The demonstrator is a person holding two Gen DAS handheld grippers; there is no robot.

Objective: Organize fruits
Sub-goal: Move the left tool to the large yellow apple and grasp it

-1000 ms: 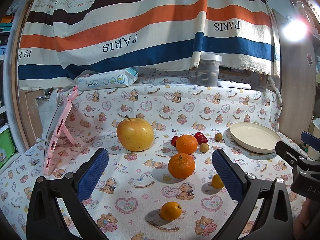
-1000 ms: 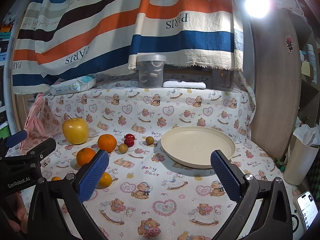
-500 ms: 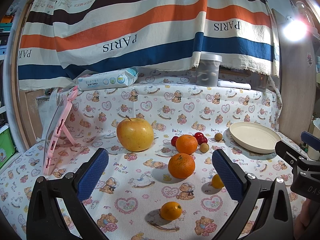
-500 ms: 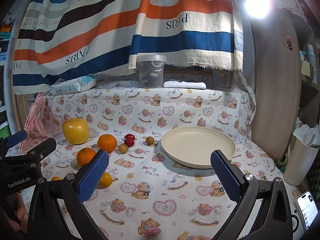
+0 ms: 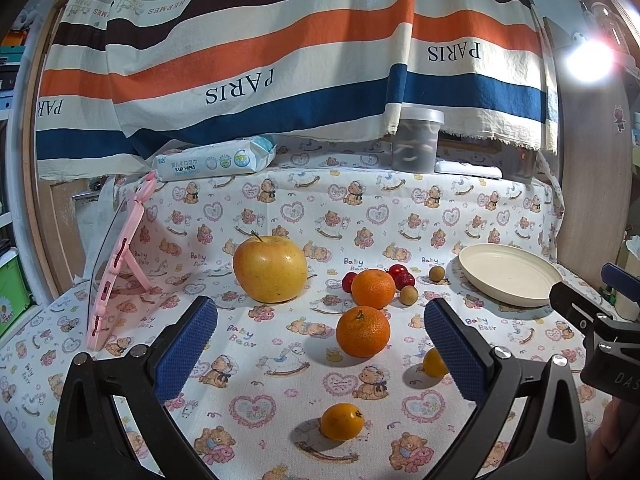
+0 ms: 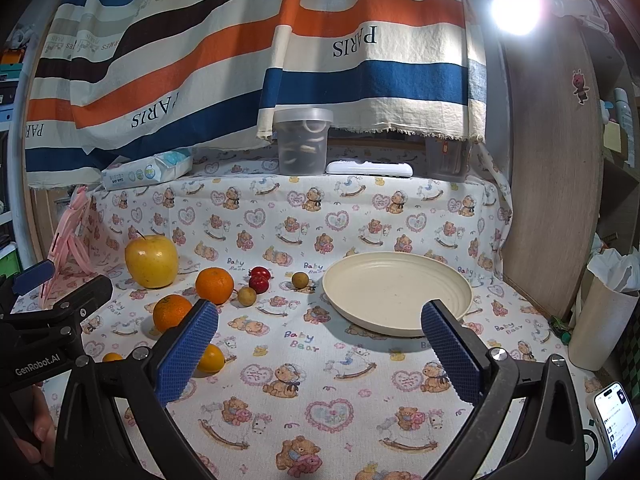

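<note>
Left wrist showed your left hand-held gripper [image 5: 320, 344] released, a mandarin [image 5: 363, 331] between its fingers; wipes pack [image 5: 216, 159] read "BABY WIPES".

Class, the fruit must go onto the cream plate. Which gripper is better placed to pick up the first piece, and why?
Probably the left gripper: its open jaws frame the large orange tangerine directly ahead. The right gripper faces the empty cream plate, fruit off to its left.

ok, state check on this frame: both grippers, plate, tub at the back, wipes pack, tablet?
left gripper: open, holding nothing
right gripper: open, holding nothing
plate: empty, no fruit on it yet
tub: lid on
wipes pack: flap closed
tablet: propped on its stand, screen state not visible
</note>
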